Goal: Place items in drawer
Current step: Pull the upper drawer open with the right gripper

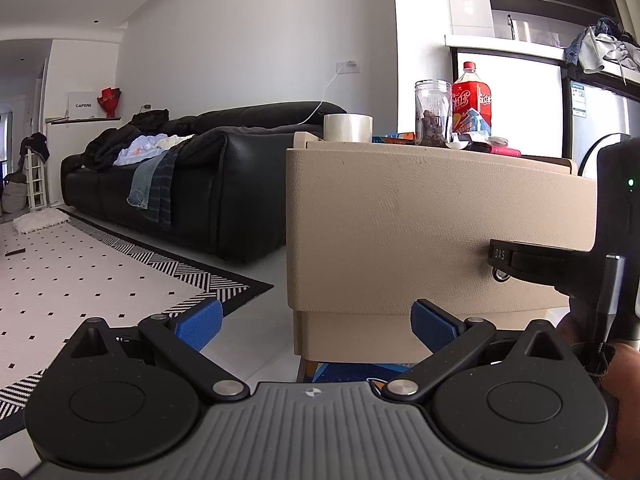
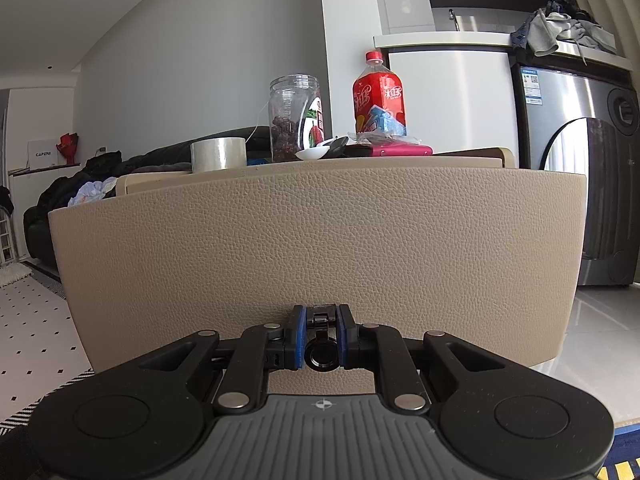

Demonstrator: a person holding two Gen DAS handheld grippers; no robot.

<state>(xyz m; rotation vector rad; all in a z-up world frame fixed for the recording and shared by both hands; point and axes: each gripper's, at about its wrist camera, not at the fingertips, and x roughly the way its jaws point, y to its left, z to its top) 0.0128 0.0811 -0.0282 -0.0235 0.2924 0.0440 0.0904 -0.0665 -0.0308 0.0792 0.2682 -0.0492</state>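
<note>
Sofa (image 1: 168, 184): black, along the far wall on my left, clothes heaped on it.
Rug (image 1: 80, 280): white with black dots and a striped border, on the floor before the sofa.
Washer (image 2: 592, 184): steel-fronted, to the right behind the cabinet.
Drawer (image 2: 320, 248): beige, leather-grained front fills my right view; in my left view it stands forward of the cabinet body below it, so I read it as pulled partly out.
Tabletop (image 2: 160, 178): the cabinet's top, carrying the items behind the drawer front.
Bottle (image 2: 379, 96): red drink bottle, upright, toward the back right of the tabletop.
Jar (image 2: 296, 118): clear, upright, left of the bottle, dark contents at the bottom.
Tape (image 2: 219, 153): clear roll, flat on the tabletop, left of the jar.
Pink case (image 2: 400, 149): lies flat in front of the bottle.
Spoon (image 2: 314, 154): white, just beside the pink case.
Handle (image 2: 322, 344): small black ring pull, low on the drawer front.
Right gripper (image 2: 320, 340): my blue-padded fingers pinch the handle from both sides.
Left gripper (image 1: 316, 324): fingers spread wide, holding nothing, low before the drawer's left corner.
</note>
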